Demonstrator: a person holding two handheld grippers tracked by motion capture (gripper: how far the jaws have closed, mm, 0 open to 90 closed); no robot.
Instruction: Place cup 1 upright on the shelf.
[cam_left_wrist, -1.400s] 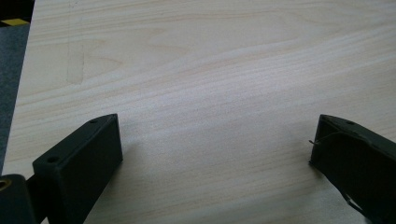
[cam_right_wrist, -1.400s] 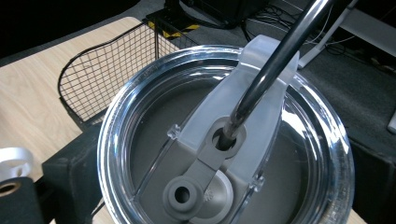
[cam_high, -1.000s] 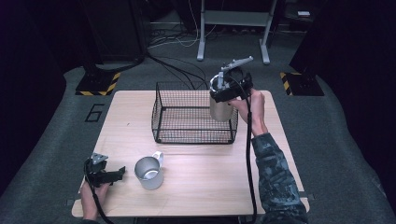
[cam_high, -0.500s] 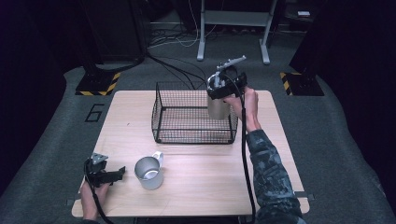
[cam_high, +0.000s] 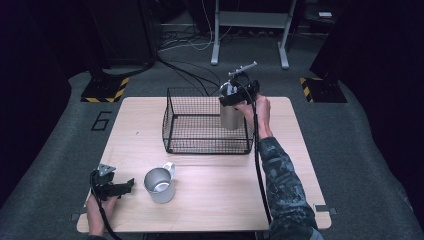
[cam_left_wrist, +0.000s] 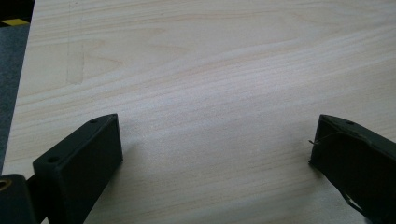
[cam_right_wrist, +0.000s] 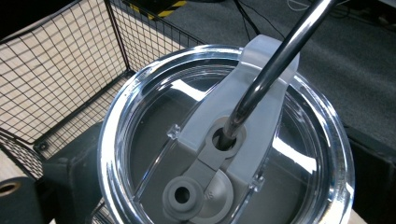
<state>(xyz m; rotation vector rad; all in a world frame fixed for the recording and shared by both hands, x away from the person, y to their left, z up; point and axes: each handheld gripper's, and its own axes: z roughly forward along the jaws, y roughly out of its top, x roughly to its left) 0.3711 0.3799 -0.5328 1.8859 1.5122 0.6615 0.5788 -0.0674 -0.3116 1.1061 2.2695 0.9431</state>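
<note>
High view: a steel tumbler with a metal straw is held clamped by the right gripper above the right end of the wire basket, at frame centre. At lower left, the left gripper is rested spread open beside a steel mug.

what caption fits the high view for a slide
Right gripper holds a lidded steel tumbler over the wire basket; left gripper rests beside a mug.
</note>
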